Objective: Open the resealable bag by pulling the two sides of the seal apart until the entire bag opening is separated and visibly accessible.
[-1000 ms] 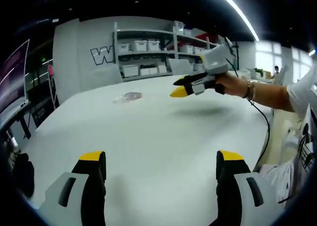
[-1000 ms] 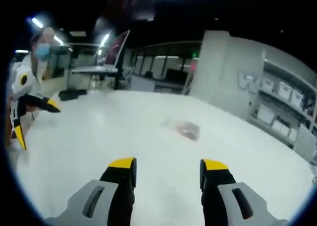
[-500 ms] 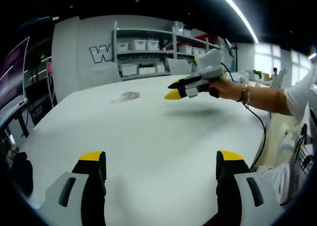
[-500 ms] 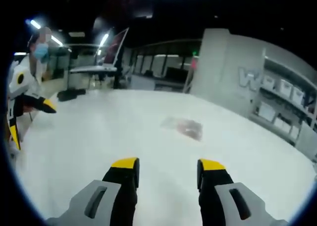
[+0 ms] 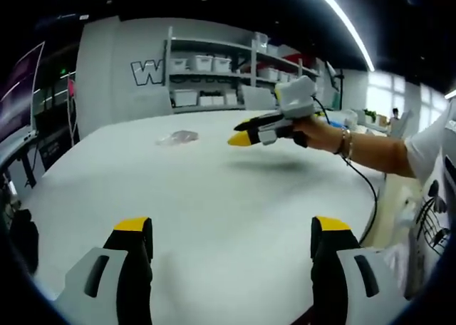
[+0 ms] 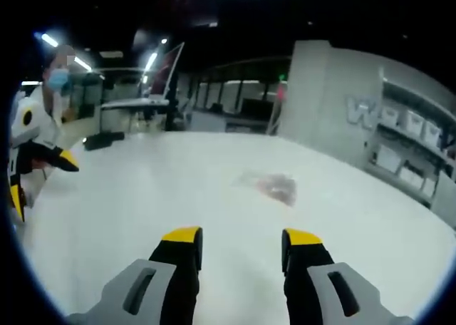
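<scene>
Resealable bag lies flat on the white table, well ahead of both grippers and touched by neither. Left gripper hovers over the near table edge, jaws spread wide with nothing between them. Right gripper hovers above the table, jaws apart and empty, aimed toward the bag. Beyond the table stand shelves holding white bins.
</scene>
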Action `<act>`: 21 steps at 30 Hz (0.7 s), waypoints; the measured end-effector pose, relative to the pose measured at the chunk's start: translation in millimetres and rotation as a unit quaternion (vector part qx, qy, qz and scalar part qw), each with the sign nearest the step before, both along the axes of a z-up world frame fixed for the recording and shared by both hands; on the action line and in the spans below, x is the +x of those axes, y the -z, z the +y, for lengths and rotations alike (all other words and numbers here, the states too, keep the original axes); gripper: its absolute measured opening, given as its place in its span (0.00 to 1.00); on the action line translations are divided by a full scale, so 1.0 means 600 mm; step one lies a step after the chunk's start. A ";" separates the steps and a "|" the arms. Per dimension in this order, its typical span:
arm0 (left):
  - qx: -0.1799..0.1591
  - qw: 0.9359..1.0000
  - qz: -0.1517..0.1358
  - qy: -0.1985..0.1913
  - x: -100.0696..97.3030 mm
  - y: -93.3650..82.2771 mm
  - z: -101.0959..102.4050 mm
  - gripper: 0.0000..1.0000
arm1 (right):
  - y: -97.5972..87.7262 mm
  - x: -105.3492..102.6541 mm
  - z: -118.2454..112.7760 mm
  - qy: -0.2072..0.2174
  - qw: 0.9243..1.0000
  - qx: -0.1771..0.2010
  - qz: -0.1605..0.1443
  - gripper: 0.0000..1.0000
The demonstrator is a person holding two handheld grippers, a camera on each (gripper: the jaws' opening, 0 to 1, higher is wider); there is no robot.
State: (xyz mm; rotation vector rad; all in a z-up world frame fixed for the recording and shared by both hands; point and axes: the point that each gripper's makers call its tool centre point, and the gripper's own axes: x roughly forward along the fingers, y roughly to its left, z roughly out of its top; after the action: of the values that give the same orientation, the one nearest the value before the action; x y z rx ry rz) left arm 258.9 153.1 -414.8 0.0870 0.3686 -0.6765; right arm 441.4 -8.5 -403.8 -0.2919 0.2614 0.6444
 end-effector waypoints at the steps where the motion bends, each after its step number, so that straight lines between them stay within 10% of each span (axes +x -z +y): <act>1: 0.001 1.000 -0.001 -0.002 0.001 -0.002 0.001 0.91 | -0.003 0.000 0.001 0.000 1.000 0.000 -0.002 0.43; 21: -0.008 1.000 0.000 -0.015 0.018 -0.015 0.019 0.91 | -0.009 0.014 0.055 -0.028 0.999 -0.035 -0.017 0.39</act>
State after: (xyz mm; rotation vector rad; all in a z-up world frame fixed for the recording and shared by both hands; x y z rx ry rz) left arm 269.6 164.5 -406.1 0.0657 0.3633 -0.6496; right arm 450.1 24.7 -398.5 -0.3776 0.2444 0.6868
